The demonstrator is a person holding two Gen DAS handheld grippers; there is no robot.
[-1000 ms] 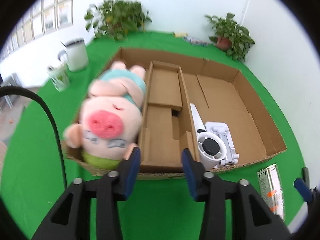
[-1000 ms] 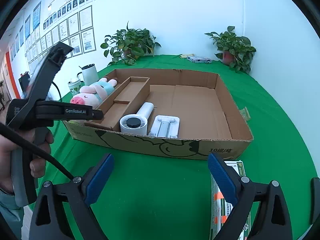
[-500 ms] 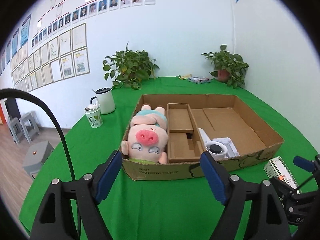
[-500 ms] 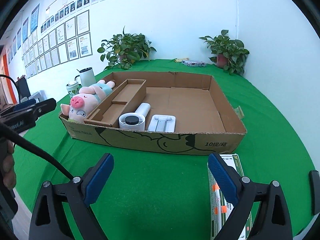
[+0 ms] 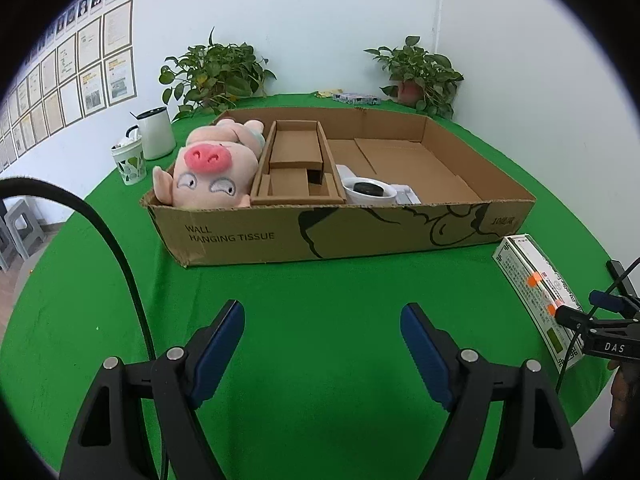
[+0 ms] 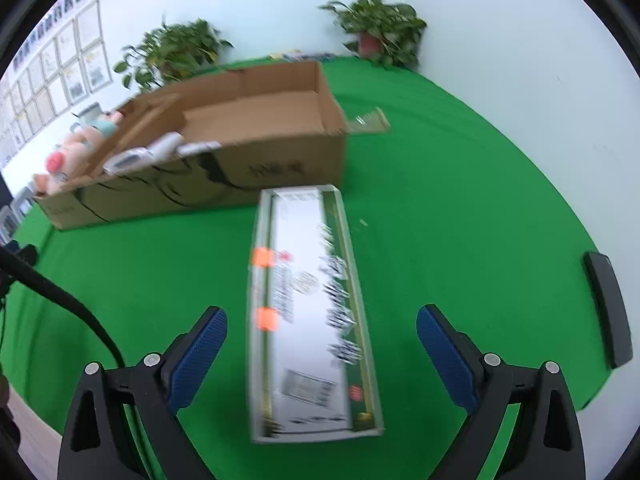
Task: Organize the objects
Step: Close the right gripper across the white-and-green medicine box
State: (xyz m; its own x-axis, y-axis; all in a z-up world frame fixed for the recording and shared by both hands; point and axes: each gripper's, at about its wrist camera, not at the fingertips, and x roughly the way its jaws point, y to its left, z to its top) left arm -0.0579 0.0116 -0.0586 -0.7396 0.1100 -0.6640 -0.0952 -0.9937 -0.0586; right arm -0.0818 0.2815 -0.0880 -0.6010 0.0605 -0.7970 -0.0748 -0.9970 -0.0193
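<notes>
Lining up: right gripper point(image 6: 322, 344) jaws apart, straddling long carton point(image 6: 310, 312), no contact; probably the next pick.
Left gripper point(image 5: 322, 344): just opened wide, empty.
Carton place: just outside cardboard box point(image 5: 248, 236) front wall.
Box contents: soft plush pig point(image 5: 208, 176).
Materials: glossy printed carton, corrugated box.

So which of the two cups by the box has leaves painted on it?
The smaller cup, the one nearer the camera. It has green leaf patterns. The taller white mug behind it is plain, with a dark lid.
</notes>
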